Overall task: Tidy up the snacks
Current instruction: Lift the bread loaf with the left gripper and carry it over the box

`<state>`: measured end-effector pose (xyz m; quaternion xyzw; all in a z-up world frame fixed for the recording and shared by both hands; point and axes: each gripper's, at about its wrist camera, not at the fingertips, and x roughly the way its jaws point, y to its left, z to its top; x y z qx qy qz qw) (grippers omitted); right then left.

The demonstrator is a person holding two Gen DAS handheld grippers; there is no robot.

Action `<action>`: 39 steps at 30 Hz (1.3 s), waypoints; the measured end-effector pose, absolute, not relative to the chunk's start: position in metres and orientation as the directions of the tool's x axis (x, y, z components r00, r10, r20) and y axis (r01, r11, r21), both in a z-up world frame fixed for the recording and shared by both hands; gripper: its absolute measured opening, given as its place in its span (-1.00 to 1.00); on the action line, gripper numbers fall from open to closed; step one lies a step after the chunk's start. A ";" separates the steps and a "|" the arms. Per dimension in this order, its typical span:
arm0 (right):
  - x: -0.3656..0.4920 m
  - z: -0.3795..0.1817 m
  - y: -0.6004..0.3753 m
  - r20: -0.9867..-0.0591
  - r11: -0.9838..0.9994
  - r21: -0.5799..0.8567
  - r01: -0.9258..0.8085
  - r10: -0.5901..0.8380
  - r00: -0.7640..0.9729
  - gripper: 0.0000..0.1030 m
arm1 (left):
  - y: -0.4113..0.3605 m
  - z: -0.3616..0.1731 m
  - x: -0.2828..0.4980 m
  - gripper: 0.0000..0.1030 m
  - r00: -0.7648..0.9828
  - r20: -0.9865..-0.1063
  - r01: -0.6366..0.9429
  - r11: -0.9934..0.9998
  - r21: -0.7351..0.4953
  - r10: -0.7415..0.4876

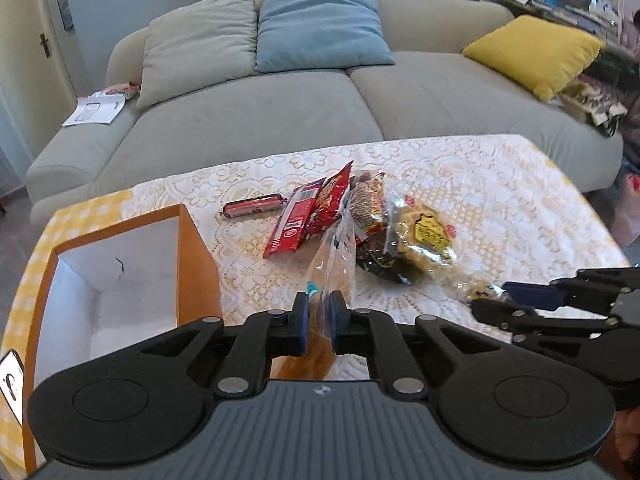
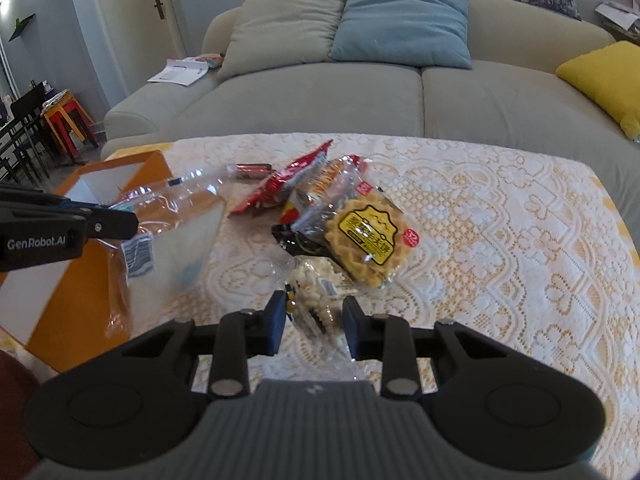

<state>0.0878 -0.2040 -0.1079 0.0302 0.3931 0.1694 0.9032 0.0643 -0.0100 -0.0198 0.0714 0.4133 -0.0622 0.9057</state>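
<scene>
My left gripper (image 1: 319,316) is shut on a clear plastic bag (image 1: 334,258), held beside the open orange box (image 1: 44,280); the bag also shows in the right wrist view (image 2: 176,224), next to the box (image 2: 80,296). My right gripper (image 2: 315,320) is open around a clear packet of small pale snacks (image 2: 316,284) on the table. Behind it lie a waffle packet (image 2: 370,236), a red packet (image 2: 280,184), a dark packet (image 2: 298,242) and a red sausage stick (image 2: 250,170). The right gripper also shows at the right edge of the left wrist view (image 1: 496,300).
The table wears a white lace cloth (image 2: 500,240) over yellow check. A grey sofa (image 2: 360,92) with cushions stands behind the table. A phone (image 1: 10,384) lies at the left edge. Chairs and a red stool (image 2: 68,120) stand far left.
</scene>
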 end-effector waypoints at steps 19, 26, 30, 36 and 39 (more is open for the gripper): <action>0.055 -0.032 -0.167 -0.595 0.911 0.142 -0.387 0.391 0.702 -0.46 | 0.035 0.066 0.038 -0.84 0.739 -0.664 0.107 0.993 -0.050 -0.113; 0.062 -0.003 -0.132 -0.535 0.862 0.168 -0.479 0.488 0.690 -0.46 | 0.074 0.101 0.038 -0.84 0.787 -0.613 0.036 0.998 -0.058 -0.064; 0.072 0.010 -0.102 -0.507 0.814 0.213 -0.540 0.565 0.651 -0.46 | 0.098 0.105 0.048 -0.85 0.794 -0.607 -0.034 0.999 -0.020 0.015; 0.101 0.006 -0.055 -0.496 0.737 0.350 -0.578 0.669 0.553 -0.47 | 0.134 0.083 0.079 -0.85 0.754 -0.651 -0.124 0.992 -0.001 0.093; 0.115 -0.003 -0.033 -0.504 0.716 0.408 -0.567 0.694 0.514 -0.47 | 0.151 0.063 0.095 -0.85 0.717 -0.687 -0.163 0.987 -0.006 0.114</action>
